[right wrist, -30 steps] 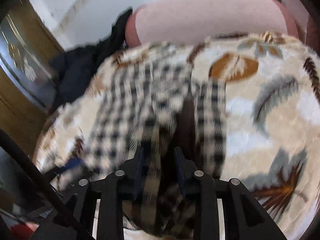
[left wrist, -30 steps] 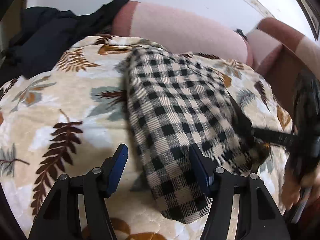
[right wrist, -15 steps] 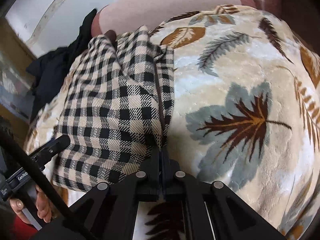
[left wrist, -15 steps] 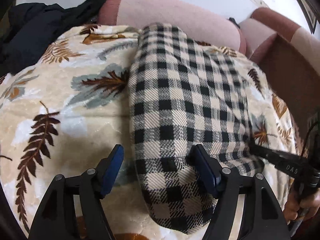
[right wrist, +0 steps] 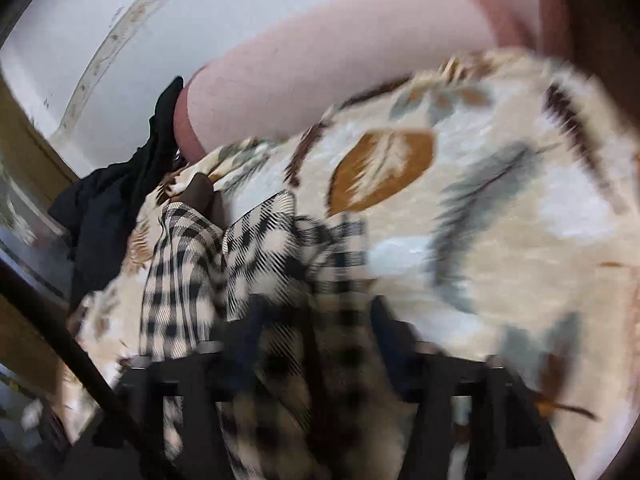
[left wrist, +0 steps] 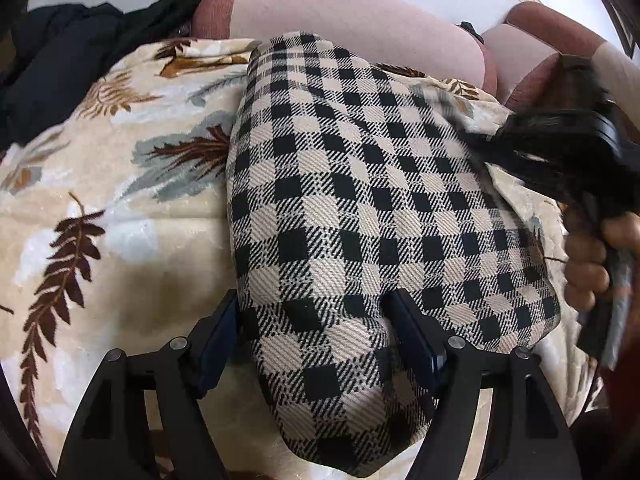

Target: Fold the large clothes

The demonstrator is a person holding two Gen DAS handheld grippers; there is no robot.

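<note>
A black-and-cream checked garment [left wrist: 360,208] lies folded into a long strip on a leaf-print blanket [left wrist: 100,200]. My left gripper [left wrist: 316,340] is open, its blue-padded fingers [left wrist: 218,340] straddling the near end of the strip, which lies between them. In the blurred right wrist view the garment [right wrist: 248,272] is bunched and lifted, and my right gripper [right wrist: 312,340] stands open with cloth between its fingers. The right gripper also shows in the left wrist view [left wrist: 568,148], blurred, at the strip's right edge.
A pink sofa back [left wrist: 360,20] rises behind the blanket, with a white wall above it. A pile of dark clothing [left wrist: 60,68] lies at the far left. A brown armrest [left wrist: 560,40] stands at the right.
My right gripper has opened from shut and moved up along the garment's right edge, blurring. My left gripper has pushed further onto the strip's near end.
</note>
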